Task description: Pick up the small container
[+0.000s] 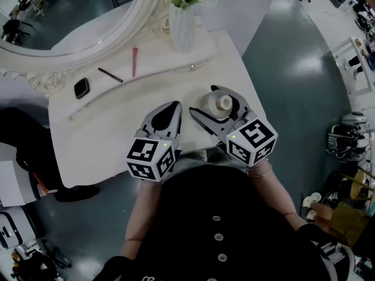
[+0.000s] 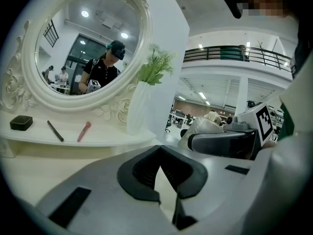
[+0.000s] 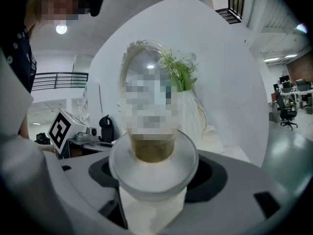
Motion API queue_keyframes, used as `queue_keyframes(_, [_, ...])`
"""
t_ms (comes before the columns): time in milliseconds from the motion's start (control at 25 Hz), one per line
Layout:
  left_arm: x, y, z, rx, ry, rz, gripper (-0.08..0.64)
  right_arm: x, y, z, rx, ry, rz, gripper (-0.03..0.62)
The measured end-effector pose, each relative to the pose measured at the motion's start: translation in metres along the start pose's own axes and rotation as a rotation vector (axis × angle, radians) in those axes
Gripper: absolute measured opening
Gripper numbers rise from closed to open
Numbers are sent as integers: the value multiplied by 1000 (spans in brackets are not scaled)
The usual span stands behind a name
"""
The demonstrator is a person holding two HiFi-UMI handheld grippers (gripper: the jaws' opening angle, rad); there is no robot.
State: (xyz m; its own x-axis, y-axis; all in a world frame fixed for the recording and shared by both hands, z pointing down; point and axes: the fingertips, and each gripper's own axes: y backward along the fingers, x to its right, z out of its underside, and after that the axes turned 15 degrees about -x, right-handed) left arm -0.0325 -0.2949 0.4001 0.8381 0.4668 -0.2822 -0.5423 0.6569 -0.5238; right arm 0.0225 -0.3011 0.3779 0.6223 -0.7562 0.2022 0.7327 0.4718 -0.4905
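- The person's black buttoned top [image 1: 218, 227] fills the bottom of the head view and hides the near edge of the white table [image 1: 105, 127].
- The left marker cube [image 1: 151, 157] and the right marker cube [image 1: 253, 140] carry black-and-white square patterns.
- The left tool [image 2: 159, 160] has its dark pads pressed together at the tips with nothing between them. It is over the table's near middle, just beside the right tool.
- The right tool [image 1: 205, 100] is pinching the small container [image 1: 222, 103], a round white jar with a brownish cap, near the table's right front.
- The jaws hide the container's base, so it cannot be told whether it touches the table.
- Farther back, a small black case [image 1: 81, 88], a black pencil [image 1: 109, 75] and a pink stick [image 1: 134, 61] lie apart from one another.
- At the back stands a white vase [image 1: 181, 28] of green and white flowers, cut off by the top edge.
- Left of the vase is an oval mirror [image 1: 76, 10] in an ornate white frame, only partly in view.
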Motion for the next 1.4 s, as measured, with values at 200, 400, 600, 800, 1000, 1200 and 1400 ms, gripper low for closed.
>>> queue_keyframes(200, [0,0,0,-2,-1,0,12,-1,0,1,-6,0,-8,341])
queue_keyframes(400, [1,-1,0,-8,-8,3,12,-1,-2,1,-13,9,-12,341])
queue_keyframes(600, [3,-2,1,-14,-13,6,12,-2,-1,1,-12,11,-15,340])
queue_keyframes(800, [4,-4,0,-16,-11,12,12,1,-2,1,-14,11,-19,339])
queue_keyframes(1000, [7,-6,-1,-21,-12,24,12,3,-2,1,-15,22,-13,340])
queue_keyframes(1200, [7,-7,-1,-27,-10,26,12,5,-2,1,-21,35,-14,341])
queue_keyframes(1400, [8,-9,0,-37,-11,29,12,9,-2,5,-36,39,-8,341])
